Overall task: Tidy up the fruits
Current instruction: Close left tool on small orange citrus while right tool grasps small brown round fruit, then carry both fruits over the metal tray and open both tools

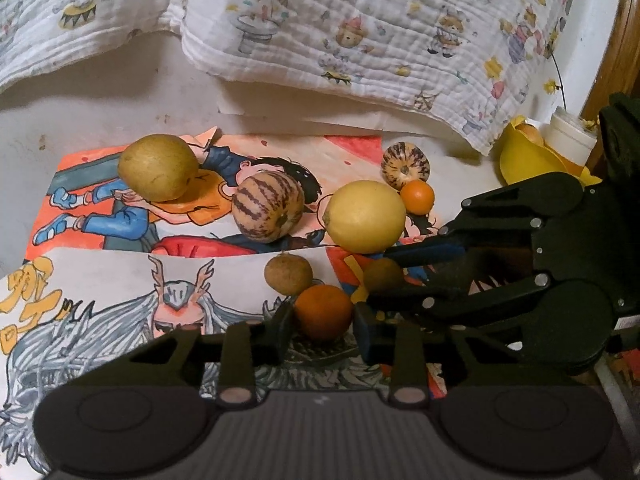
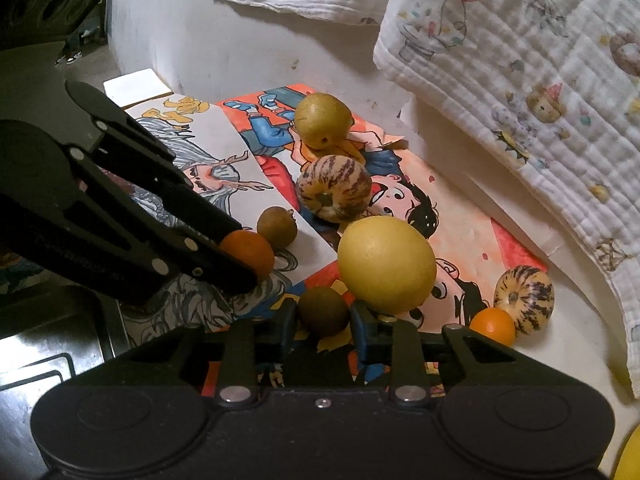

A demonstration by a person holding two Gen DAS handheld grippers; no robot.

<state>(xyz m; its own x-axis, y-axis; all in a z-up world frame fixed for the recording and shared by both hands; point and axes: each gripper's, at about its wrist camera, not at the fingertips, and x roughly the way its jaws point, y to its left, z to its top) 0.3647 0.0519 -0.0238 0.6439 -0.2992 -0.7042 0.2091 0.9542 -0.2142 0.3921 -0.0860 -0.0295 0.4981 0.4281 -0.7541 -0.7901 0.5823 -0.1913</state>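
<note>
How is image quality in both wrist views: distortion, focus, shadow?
Left wrist view: strong fisheye bending with dark corners; the large yellow fruit is sharp, while the right gripper shades the brown fruit it grips. Right wrist view: same curvature; the brown fruit sits in shadow, and the lower left is dim.

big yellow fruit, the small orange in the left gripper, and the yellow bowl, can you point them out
big yellow fruit (image 1: 365, 216), left wrist view, middle of its skin
small orange (image 1: 323, 312), left wrist view, its front, between the left gripper's fingers
yellow bowl (image 1: 524, 160), left wrist view, its outer wall
</note>
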